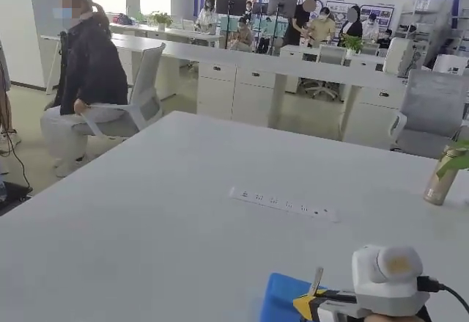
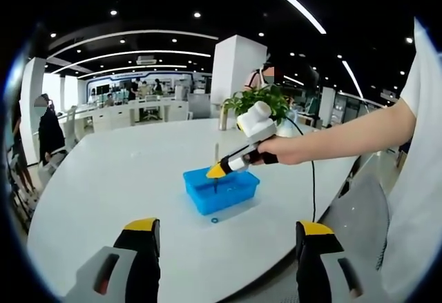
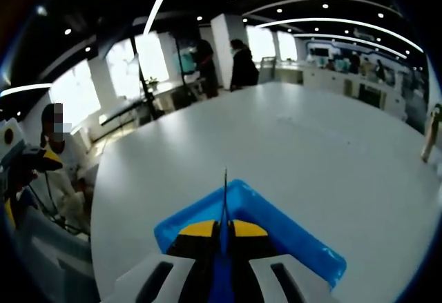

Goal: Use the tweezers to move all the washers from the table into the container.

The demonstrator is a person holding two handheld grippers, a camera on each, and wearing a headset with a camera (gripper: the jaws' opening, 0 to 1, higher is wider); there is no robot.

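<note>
Washers are not all in yet, I judge: one washer [image 2: 215, 219] lies on the counter [image 2: 124, 172] just below the blue container [image 2: 222, 199] at mid-frame, while my right claw [image 3: 224, 230] pinches the tweezers [image 3: 224, 210] above that container and my left claw [image 2: 228, 228] hangs open, empty.

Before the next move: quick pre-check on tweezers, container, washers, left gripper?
1. Tweezers clamped in right gripper: ok.
2. Right gripper over the blue container: ok.
3. Washer held in the tweezer tips: cannot tell, too small.
4. All washers off the table: not ok; one small ring, likely a washer, lies just in front of the container.
5. Left gripper open, holding nothing, apart from the container: ok.
</note>
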